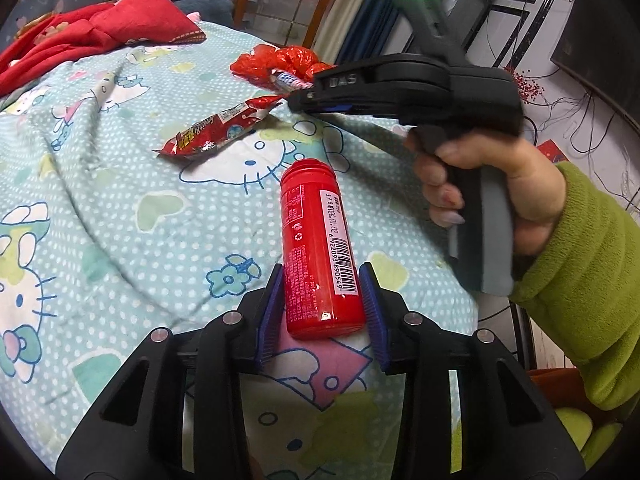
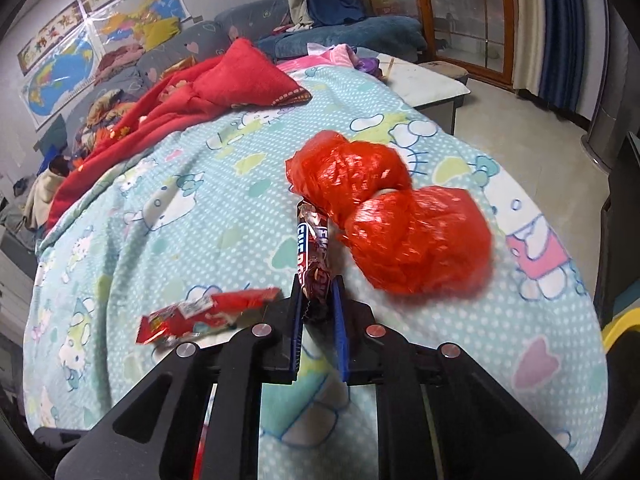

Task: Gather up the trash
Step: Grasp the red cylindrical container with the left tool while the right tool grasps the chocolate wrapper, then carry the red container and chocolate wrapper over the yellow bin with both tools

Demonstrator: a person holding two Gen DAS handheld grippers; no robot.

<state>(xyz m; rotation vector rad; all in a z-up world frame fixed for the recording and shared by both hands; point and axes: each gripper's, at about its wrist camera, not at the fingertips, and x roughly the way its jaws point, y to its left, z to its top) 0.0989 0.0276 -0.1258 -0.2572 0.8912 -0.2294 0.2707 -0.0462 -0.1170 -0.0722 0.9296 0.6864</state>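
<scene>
A red plastic bottle lies on the cartoon-cat bedspread, and my left gripper is shut on its lower end, blue pads pressed against both sides. My right gripper is shut on the end of a brown, blue and white candy wrapper, beside a crumpled red plastic bag. A flat red snack wrapper lies just to its left. In the left wrist view the right gripper, held by a hand in a green sleeve, reaches the candy wrapper next to the red bag and snack wrapper.
A red blanket is heaped at the far side of the bed. Beyond it stand a blue-grey sofa and a low white table. The bed's edge drops to a tiled floor on the right. Something yellow sits at the right edge.
</scene>
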